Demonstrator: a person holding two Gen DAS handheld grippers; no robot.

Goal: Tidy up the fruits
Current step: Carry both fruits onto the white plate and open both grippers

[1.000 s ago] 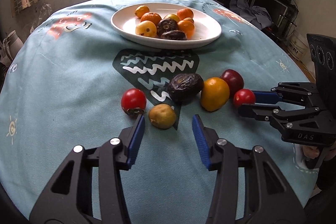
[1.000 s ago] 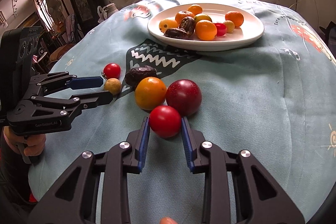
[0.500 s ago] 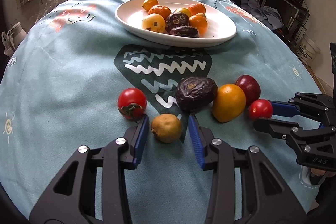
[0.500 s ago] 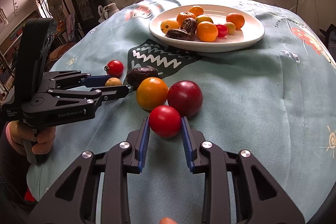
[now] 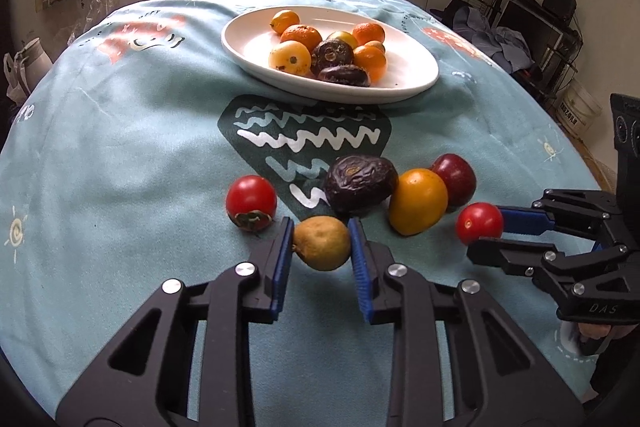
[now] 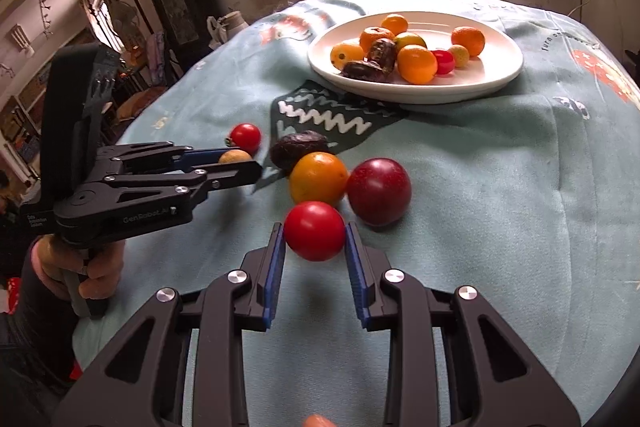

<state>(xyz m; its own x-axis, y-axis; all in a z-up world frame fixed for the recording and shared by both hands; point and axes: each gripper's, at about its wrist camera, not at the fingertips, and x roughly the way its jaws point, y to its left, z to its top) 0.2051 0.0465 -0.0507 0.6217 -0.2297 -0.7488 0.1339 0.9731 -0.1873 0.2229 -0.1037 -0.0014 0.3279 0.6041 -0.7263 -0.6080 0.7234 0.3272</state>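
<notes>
left gripper (image 5: pixel 320 247) pinches a dull, matte yellow fruit (image 5: pixel 321 243); right gripper (image 6: pixel 315 239) seemingly clamps a glossy round tomato (image 6: pixel 314 230).

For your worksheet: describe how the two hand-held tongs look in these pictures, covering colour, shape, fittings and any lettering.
Both the left tongs and the right tongs are matt black plastic linkages with triangular cut-outs, silver round pivot screws and ribbed blue pads on the finger insides. White lettering marks their sides: "GenRobot.AI" on the left, "DAS" on the right. Each carries a tall black camera block above a pistol handle. No cables show.
</notes>
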